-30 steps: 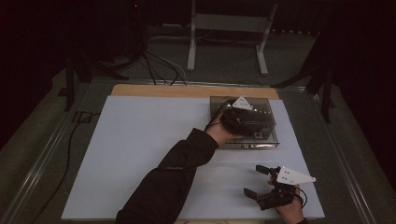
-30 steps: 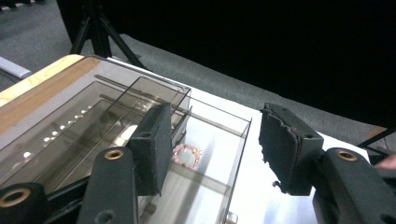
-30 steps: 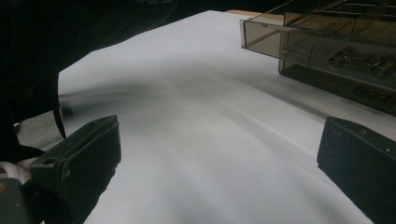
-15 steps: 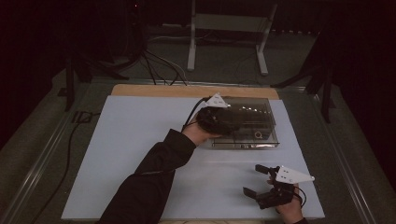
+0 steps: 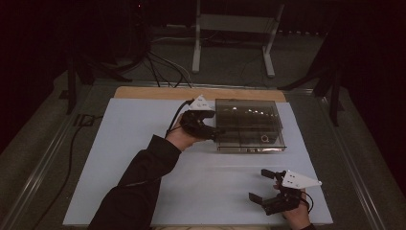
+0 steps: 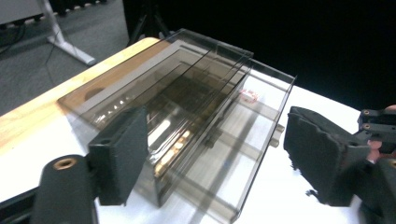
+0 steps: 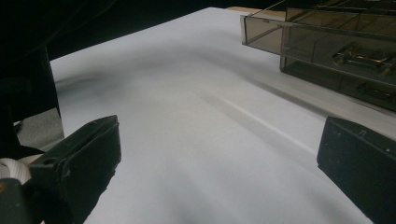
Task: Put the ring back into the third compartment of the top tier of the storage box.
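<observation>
a smoky see-through plastic drawer box sits toward the far right part of the white sheet that covers the surface, its back edge close to the strip of bare wood beyond the sheet. the left tongs lie just at the box's left end, held in a hand whose dark sleeve runs up from the near edge. in the left gripper view the two padded jaws stand apart, one pad at the near corner of the box and the other pad well off to the side over the white sheet, with a drawer slid partly out between them; the pads do not press on it, and the jaws have just been opening. a small reddish-white item lies inside the pulled-out drawer, too small to name. the right tongs hang low over the near right corner of the sheet, well apart from the box, jaws wide and holding nothing. from the right gripper view the two black jaws frame bare white sheet, and the box shows at the upper right with its front drawers and handles facing that way.
</observation>
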Motion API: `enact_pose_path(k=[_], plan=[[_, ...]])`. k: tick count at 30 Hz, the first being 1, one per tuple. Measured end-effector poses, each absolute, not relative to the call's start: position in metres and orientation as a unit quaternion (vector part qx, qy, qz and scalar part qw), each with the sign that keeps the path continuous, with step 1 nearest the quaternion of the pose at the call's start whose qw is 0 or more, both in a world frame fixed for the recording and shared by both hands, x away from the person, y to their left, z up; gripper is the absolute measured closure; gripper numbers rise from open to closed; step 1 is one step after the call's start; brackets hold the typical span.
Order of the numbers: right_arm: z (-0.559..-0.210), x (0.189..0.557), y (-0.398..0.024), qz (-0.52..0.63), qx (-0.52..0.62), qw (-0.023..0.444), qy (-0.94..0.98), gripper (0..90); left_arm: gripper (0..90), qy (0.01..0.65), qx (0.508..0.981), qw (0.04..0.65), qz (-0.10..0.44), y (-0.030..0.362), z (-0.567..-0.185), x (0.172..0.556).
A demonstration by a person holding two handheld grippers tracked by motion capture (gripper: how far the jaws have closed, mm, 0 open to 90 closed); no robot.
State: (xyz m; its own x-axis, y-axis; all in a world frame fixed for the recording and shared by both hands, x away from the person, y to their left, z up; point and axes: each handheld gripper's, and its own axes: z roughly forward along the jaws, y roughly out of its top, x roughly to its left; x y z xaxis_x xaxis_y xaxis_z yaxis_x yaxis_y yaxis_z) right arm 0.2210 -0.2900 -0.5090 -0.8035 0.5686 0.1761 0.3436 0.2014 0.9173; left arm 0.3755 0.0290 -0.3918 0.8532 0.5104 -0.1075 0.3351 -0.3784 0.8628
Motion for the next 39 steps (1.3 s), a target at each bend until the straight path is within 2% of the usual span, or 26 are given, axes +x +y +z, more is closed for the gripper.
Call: enact_pose_path(k=[5,7,10,13,39], plan=[[-0.509,0.222,-0.288,0.558,0.296,0.1,0.769,0.0,15.5,0.262,0.826,0.492,0.086,0.046,-0.392,0.371],[-0.509,0.222,-0.288,0.557,0.296,0.099,0.77,0.0,7.9,0.26,0.828,0.492,0.072,0.053,-0.394,0.371],[-0.509,0.222,-0.288,0.559,0.295,0.1,0.769,0.0,7.9,0.267,0.83,0.483,0.082,0.057,-0.397,0.368],[-0.508,0.221,-0.288,0.558,0.294,0.1,0.77,0.0,3.8,0.264,0.833,0.478,0.085,0.068,-0.401,0.361],[-0.509,0.222,-0.286,0.555,0.295,0.1,0.771,0.0,2.9,0.316,0.819,0.462,0.127,0.148,-0.464,0.313]])
